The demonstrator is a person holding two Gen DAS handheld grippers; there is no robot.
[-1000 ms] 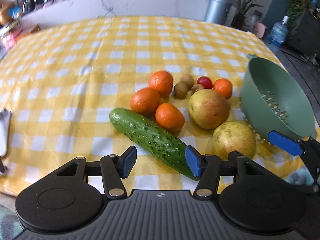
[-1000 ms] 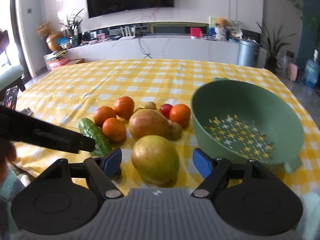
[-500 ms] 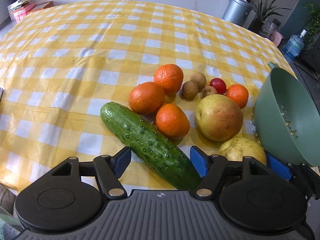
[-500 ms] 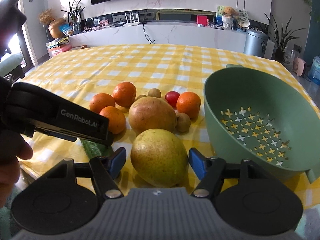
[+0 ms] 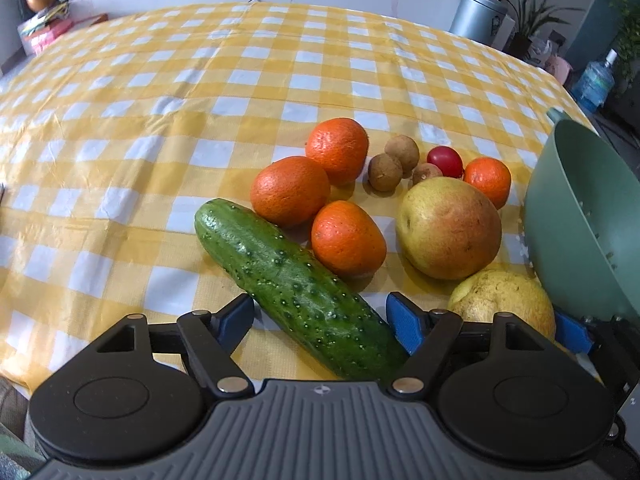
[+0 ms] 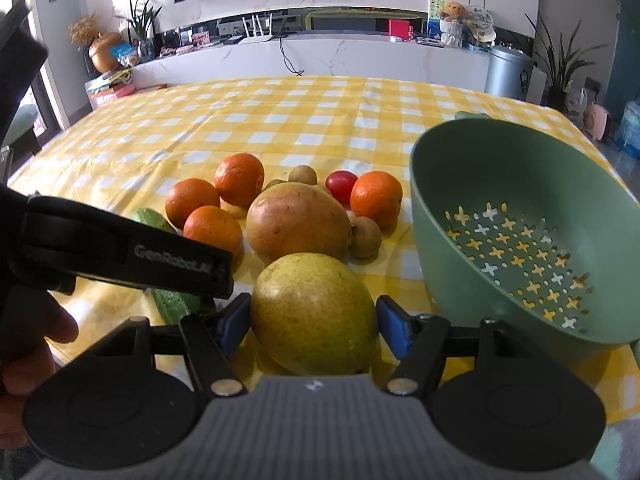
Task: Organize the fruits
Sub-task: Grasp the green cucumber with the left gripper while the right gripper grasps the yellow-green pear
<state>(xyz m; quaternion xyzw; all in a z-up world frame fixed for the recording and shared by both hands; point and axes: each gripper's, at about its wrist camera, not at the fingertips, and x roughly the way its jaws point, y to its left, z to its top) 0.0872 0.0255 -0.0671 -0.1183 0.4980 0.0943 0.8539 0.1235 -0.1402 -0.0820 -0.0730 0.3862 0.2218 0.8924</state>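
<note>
A green cucumber (image 5: 296, 284) lies slantwise on the yellow checked tablecloth, its near end between the pads of my left gripper (image 5: 320, 316). Those jaws are opening and do not press on it. A yellow-green pear (image 6: 314, 312) sits between the blue pads of my right gripper (image 6: 312, 318), whose jaws are closing, with the pads right beside its flanks. Behind it lie a bigger reddish pear (image 6: 298, 220), several oranges (image 6: 376, 198), small brown longans (image 6: 364, 236) and a red cherry tomato (image 6: 341, 184). The green colander (image 6: 460, 184) stands on the right, with nothing in it.
The left gripper's black body (image 6: 120, 252) and a person's hand (image 6: 24, 340) fill the left of the right wrist view. The table's near edge runs just under both grippers. Far off stand a white counter (image 6: 320, 56) and a metal bin (image 6: 508, 72).
Both grippers came lower and closer to the fruit. The left jaws widened around the cucumber's end. The right jaws narrowed around the yellow-green pear.
</note>
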